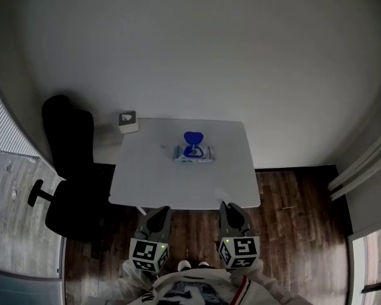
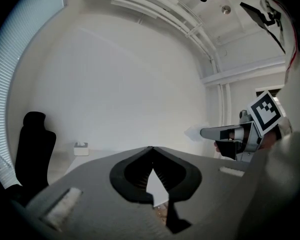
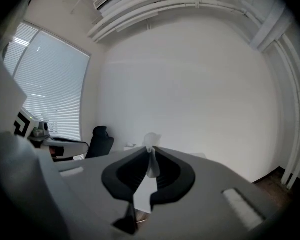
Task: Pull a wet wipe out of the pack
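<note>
White tabletop (image 1: 146,170) filled the middle of the head view, its far edge close to the pale wall (image 1: 197,43) and its near edge just ahead of both grippers. Bare table surface lay open on every side of the pack (image 1: 193,153), which sat near the table's centre, well apart from all four edges, with its blue lid (image 1: 192,138) standing raised. To the table's left, a black office chair (image 1: 68,164) stood hard against that side, with window blinds (image 1: 3,132) beyond it. To the right, dark wooden floor (image 1: 292,202) lay open. A small white box (image 1: 128,121) stood just off the far left corner; what it rested on could not be told.

At the near edge, the left gripper (image 1: 162,210) had its jaws closed tip to tip with nothing between them, as the left gripper view showed (image 2: 151,149). The right gripper (image 1: 225,205) was just beside it, its jaws pinched tight on the wet wipe (image 3: 151,165), a crumpled tuft of which stuck up past the tips. In the left gripper view the same wipe showed as a pale scrap at the tip of the right gripper. The held wipe was well apart from the pack
</note>
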Tool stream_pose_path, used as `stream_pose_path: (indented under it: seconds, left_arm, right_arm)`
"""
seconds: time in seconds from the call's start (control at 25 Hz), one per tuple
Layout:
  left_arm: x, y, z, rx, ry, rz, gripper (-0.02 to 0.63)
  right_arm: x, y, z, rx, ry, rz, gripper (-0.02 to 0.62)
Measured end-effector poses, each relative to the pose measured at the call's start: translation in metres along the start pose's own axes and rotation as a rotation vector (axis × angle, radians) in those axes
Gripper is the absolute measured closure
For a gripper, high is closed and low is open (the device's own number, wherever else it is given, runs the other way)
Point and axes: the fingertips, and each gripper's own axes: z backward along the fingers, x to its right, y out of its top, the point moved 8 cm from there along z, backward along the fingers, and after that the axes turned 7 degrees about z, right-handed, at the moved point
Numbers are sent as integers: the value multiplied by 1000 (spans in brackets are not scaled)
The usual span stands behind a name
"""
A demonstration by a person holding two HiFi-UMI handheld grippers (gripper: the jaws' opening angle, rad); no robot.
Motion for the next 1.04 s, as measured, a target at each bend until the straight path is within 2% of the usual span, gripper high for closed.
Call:
stream_pose_path:
  seconds: [0.44, 1.04]
  left_arm:
    - [18, 6, -10, 11, 35, -5, 603]
    - [31, 4, -26, 5, 38, -14, 603]
  right_arm:
    - [21, 1, 8, 7, 31, 12, 580]
    - [36, -7, 4, -4, 49, -1, 580]
